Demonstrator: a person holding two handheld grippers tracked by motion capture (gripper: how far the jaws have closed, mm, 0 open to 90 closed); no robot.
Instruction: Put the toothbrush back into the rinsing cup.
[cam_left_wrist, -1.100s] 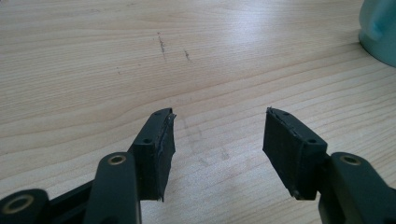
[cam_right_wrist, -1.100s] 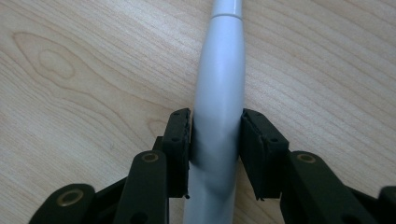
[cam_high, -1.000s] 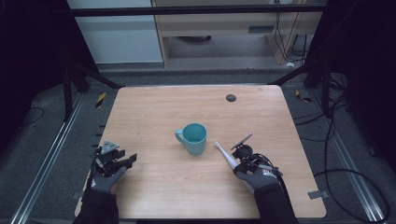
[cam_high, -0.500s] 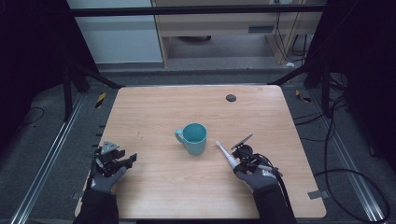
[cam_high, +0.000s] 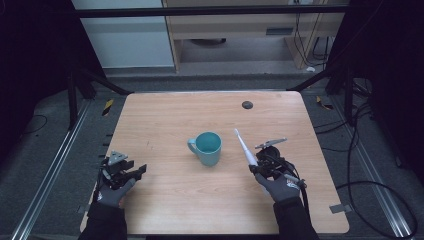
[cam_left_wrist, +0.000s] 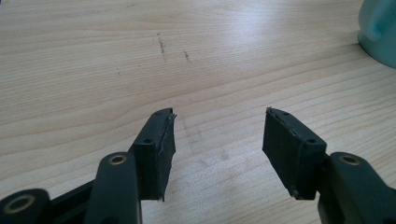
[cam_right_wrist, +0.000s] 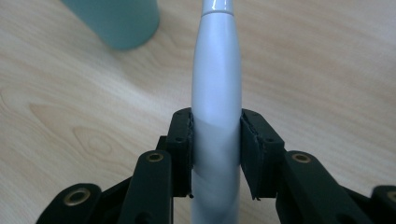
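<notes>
Holding a white toothbrush (cam_right_wrist: 215, 88) by its thick handle, your right gripper (cam_high: 261, 167) has both pads pressed on the body, one each side, so that grip looks firm. The cup (cam_high: 208, 148) is the landmark. The brush sits just right of the cup, apart from it, not touching. Its long axis runs from the jaws up and away from you, thin head end (cam_high: 238, 134) farthest from your hand and about level with the cup's far rim in the high view. So the brush points past the cup, not into it. In the right gripper view the cup wall (cam_right_wrist: 116, 21) lies up and to the left of the handle, which fits: the cup is to the left of the brush.

My guess is the brush goes into the cup. If so, the move turns on that offset: carry the brush left toward the cup, get one end over the opening, tip the axis more upright, then lower. Watch the rim, a slanted brush could knock it.

Your left gripper (cam_high: 131, 171) is well left of the cup, low near the table (cam_high: 165, 115), jaws wide apart with nothing between them. The cup handle (cam_high: 192, 145) faces that side. Right hand is nearer the cup and already has the brush, so use it; left can steady the cup if it slides.
</notes>
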